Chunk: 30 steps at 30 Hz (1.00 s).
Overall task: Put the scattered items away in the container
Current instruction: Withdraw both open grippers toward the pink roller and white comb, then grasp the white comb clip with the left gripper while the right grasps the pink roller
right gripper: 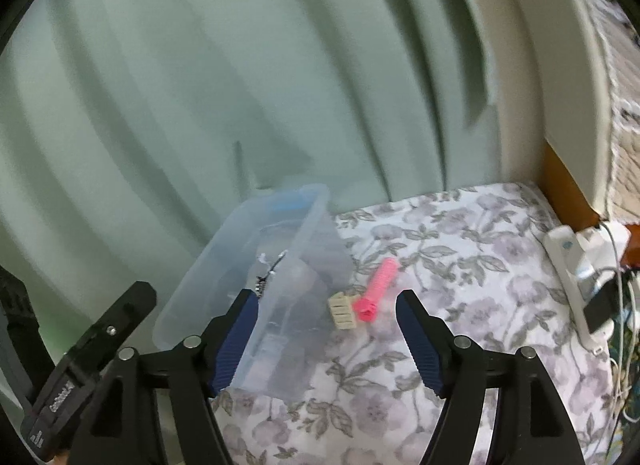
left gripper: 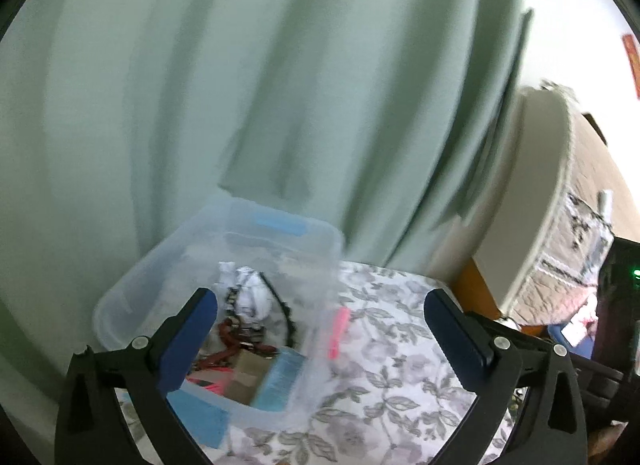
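Note:
A clear plastic container stands on the floral cloth against the green curtain. Inside lie a white crumpled thing, a black chain, red pieces and a light blue box. My left gripper is wide open above the container's near right corner, nothing between its fingers. In the right wrist view a pink ridged tube and a beige clip lie on the cloth just right of the container. My right gripper is open, nothing between its pads.
A white power strip with cables lies at the cloth's right edge. A wooden edge and a cream panel rise at the back right. The left gripper's black body shows at the lower left.

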Available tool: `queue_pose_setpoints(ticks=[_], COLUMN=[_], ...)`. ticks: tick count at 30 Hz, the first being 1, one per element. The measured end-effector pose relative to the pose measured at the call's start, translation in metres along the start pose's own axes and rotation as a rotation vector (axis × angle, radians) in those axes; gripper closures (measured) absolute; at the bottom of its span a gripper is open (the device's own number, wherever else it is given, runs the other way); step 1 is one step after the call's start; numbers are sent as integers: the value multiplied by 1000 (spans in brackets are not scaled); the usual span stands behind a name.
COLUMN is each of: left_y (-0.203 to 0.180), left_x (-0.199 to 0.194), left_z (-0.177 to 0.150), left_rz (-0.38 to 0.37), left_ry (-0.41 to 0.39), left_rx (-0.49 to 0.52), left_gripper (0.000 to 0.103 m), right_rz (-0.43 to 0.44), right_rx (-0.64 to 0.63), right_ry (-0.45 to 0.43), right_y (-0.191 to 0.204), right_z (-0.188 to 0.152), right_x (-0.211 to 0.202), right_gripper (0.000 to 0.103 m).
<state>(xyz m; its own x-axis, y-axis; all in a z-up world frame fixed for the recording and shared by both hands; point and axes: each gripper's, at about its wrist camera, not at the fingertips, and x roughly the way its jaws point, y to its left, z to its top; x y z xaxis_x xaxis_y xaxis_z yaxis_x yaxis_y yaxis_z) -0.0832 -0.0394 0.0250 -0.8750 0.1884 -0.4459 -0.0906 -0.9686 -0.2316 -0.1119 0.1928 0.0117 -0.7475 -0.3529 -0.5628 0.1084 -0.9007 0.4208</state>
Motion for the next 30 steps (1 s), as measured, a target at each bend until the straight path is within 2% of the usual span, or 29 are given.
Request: queue_pose_setpoints(ticks=[4, 7, 10, 12, 15, 19, 23, 26, 30], left_y=[-27, -46, -66, -74, -75, -72, -75, -74, -70], left_x=[9, 19, 28, 34, 44, 64, 84, 97, 117], left_z=[-10, -18, -29, -36, -44, -59, -75, -85, -94], left_rz=[-66, -115, -44, -23, 9, 50, 113, 170, 259], left_ry=[22, 77, 103, 111, 136, 210, 255, 271, 278], left_rx=[45, 71, 117, 136, 112, 60, 61, 55, 59], left_gripper=[0, 0, 0, 0, 0, 0, 0, 6, 19], right_rz=[-3, -25, -65, -72, -78, -82, -69, -59, -34], right_rx=[45, 78, 93, 108, 114, 123, 132, 131, 127], right_ry=[-26, -37, -45, -44, -28, -3, 23, 49, 88], right_y=[-26, -46, -64, -74, -86, -98, -106, -112, -119], right_z=[-3, -5, -6, -6, -7, -11, -12, -12, -12], right_x=[-9, -16, -19, -19, -16, -7, 7, 19, 39], right_gripper=[28, 28, 24, 23, 23, 23, 23, 23, 23])
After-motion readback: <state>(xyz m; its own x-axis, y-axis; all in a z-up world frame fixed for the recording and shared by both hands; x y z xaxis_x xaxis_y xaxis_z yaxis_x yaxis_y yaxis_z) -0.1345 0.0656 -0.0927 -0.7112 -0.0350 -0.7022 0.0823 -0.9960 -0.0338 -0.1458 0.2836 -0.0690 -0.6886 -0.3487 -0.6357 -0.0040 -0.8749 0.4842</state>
